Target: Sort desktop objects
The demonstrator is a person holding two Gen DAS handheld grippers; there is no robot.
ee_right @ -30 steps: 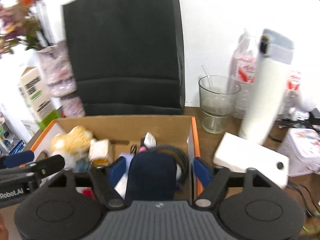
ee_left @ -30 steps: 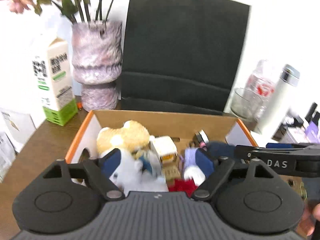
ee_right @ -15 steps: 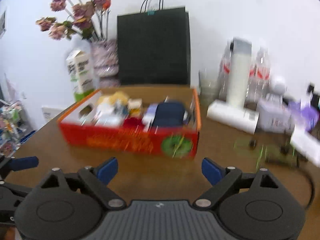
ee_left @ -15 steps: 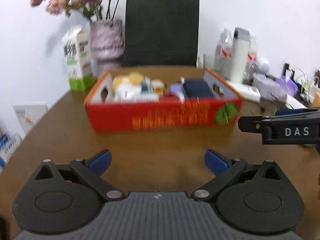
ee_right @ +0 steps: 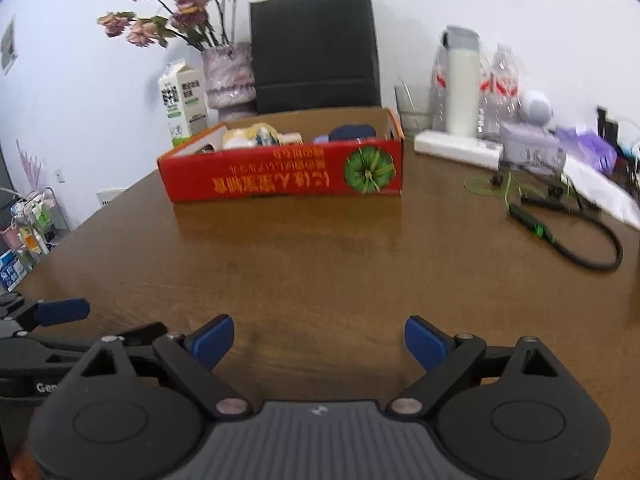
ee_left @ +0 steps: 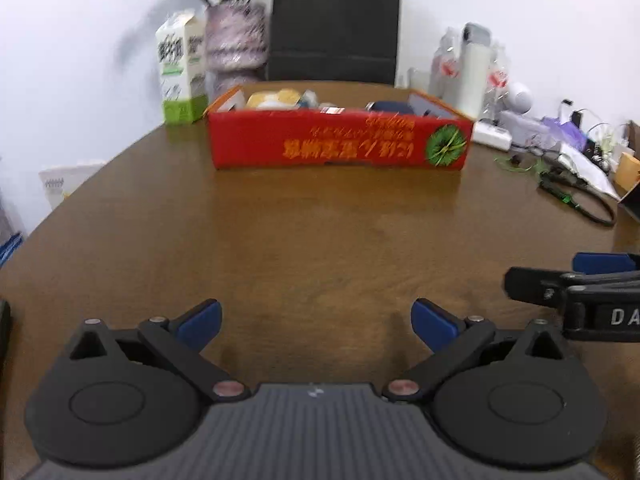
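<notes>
Box [ee_left: 338, 145], red cardboard with an open top, sits toward the far side of the brown counter [ee_left: 320, 240], packed with small items: a yellow plush [ee_right: 250, 135], a dark blue pouch [ee_right: 353, 133], other bits too blurred to name. Behind it stand a milk carton [ee_right: 182, 102], a vase [ee_right: 229, 76] of dried flowers and a black bag [ee_right: 314, 46]. Off to the right, a white flask [ee_right: 462, 88], bottles and a cable [ee_right: 576, 240]. Near the counter's front edge, well apart from the box, the left tool [ee_left: 316, 322] gapes wide, nothing between its blue pads, and the right tool [ee_right: 318, 338] beside it is released too, bare wood in the gap.
</notes>
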